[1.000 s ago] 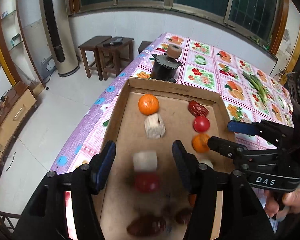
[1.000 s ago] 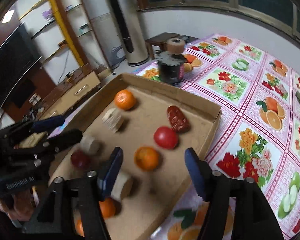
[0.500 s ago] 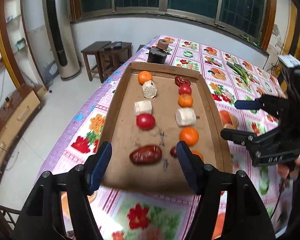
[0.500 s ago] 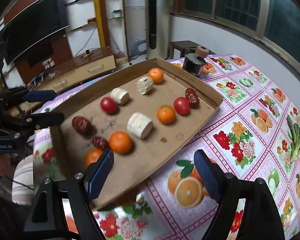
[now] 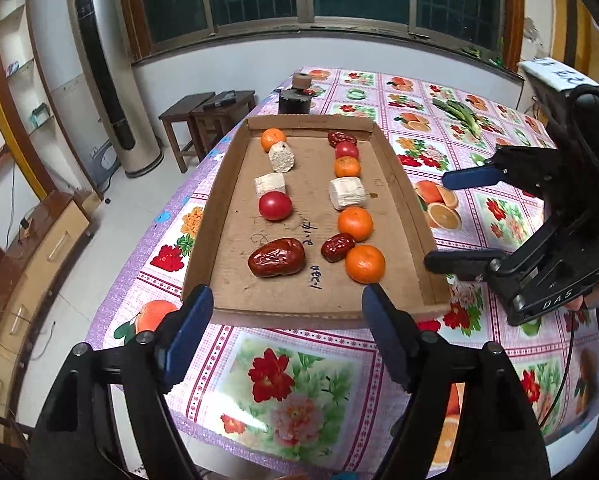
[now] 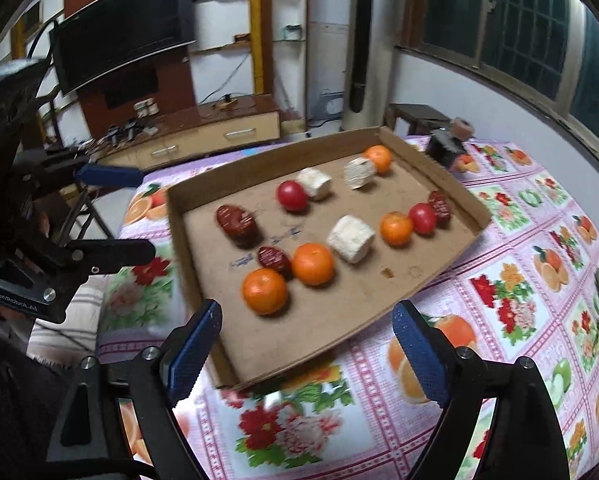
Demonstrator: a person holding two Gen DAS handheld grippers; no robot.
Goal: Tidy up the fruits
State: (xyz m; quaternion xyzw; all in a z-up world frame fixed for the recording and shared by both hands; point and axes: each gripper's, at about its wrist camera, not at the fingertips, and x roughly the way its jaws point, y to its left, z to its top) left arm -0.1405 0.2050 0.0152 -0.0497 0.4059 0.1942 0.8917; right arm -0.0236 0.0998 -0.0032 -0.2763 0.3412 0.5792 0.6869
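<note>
**Fruits lie in 2 rows in the cardboard tray, both claws empty**

The cardboard tray (image 5: 399,184) sits on the worktop (image 5: 299,380), which has a flowered cloth. Inside the tray the fruits lie in 2 rows. The left row, from far to near, has an orange (image 5: 273,139), 2 pale chunks (image 5: 270,184), a tomato (image 5: 275,206) and a big red date (image 5: 276,257). The right row has a date, a tomato, an orange, 1 pale chunk (image 5: 347,193), another orange (image 5: 355,223), a small date (image 5: 337,247) and the nearest orange (image 5: 365,263).

The left claw (image 5: 287,334) is over the near edge of the tray. Its jaws have just been opening and now stand wide, with nothing between them. The right claw (image 6: 307,350) is at the near right corner of the tray. Its jaws have also just been opening, and they hold nothing. Neither claw touches a fruit.
</note>
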